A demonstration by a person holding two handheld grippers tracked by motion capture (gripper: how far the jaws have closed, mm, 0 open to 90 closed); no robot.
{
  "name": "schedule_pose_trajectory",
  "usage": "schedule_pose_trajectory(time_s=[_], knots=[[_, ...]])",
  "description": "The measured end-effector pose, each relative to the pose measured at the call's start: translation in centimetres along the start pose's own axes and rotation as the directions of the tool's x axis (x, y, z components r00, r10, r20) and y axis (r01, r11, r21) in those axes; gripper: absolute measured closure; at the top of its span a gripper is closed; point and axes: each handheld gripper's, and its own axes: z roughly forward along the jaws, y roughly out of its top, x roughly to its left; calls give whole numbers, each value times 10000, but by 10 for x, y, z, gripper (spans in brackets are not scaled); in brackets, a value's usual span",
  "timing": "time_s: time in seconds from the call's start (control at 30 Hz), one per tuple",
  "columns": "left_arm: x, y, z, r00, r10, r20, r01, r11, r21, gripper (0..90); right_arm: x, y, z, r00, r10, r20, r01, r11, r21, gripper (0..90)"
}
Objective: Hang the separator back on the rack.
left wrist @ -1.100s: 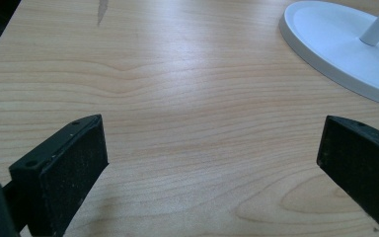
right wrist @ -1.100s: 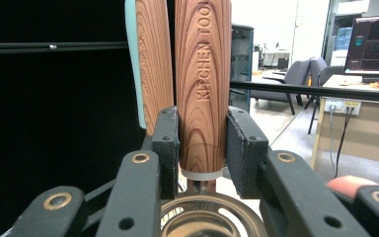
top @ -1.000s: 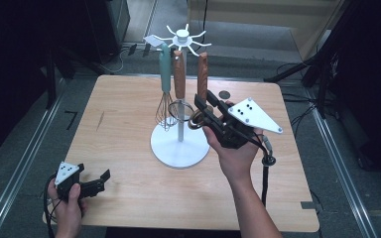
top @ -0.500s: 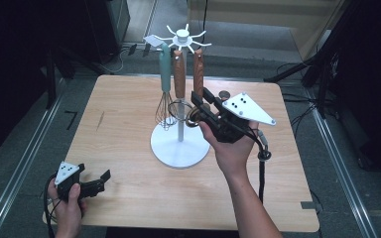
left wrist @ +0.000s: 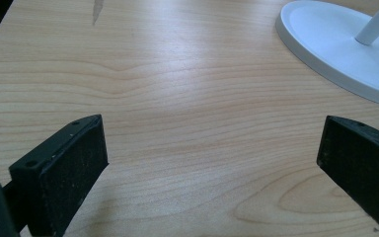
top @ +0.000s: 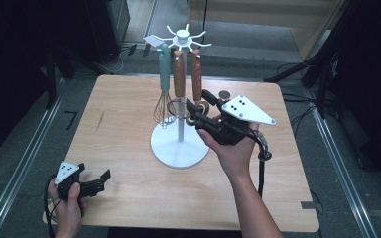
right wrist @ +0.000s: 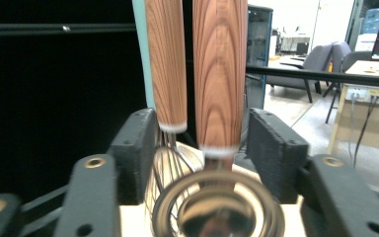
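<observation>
Near the counter's [top: 129, 129] centre stands a white rack [top: 180, 148] with three utensils hanging from its top arms. The right claw [top: 197, 110] reaches in from about 4 o'clock of the pole, level with the lower end of the rightmost wooden-handled utensil [top: 197, 79]. That utensil hangs with its long axis vertical, handle toward 12 o'clock and its round metal head [right wrist: 217, 210] toward 6 o'clock. In the right gripper view, the handle [right wrist: 220, 74] sits between the two black jaws with a gap on each side; the jaws have just been opening and do not press on it. A second wooden-handled whisk [top: 178, 74] and a teal-handled whisk [top: 164, 84] hang beside it. At the counter's 7 o'clock corner, the left claw [top: 101, 179] rests low, jaws spread wide over bare wood.
</observation>
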Motion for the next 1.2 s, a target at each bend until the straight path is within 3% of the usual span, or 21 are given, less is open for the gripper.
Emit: schedule_pose_trajectory(time_s=[0.1, 0.37, 0.77, 0.87, 1.1, 1.2], knots=[[0, 0, 0, 10000, 24, -20, -24, 10000, -22, 0, -3, -9, -4, 9999, -17, 135, 14, 9997, 234, 409], [-1, -1, -1, 10000, 53, -50, -54, 10000, -56, 0, -12, -53, -13, 9999, 18, -145, -1, 9936, 1126, 305], [-2, -1, -2, 9999, 161, 42, -161, 9998, -70, 0, -36, -110, -41, 9971, 761, 1, -745, 9761, 2042, 237], [-2, -2, -3, 9998, 164, 55, -164, 9998, -105, 0, -42, -119, -45, 9965, 833, 82, -829, 9691, 2322, 226], [-3, -2, -2, 9997, 230, -7, -230, 9997, -47, 0, -48, -132, -55, 9976, 645, 267, -692, 9664, 2477, 219], [-3, -1, -2, 9997, 240, 20, -240, 9997, -46, 0, -50, -139, -60, 9963, 776, 376, -847, 9615, 2614, 219]])
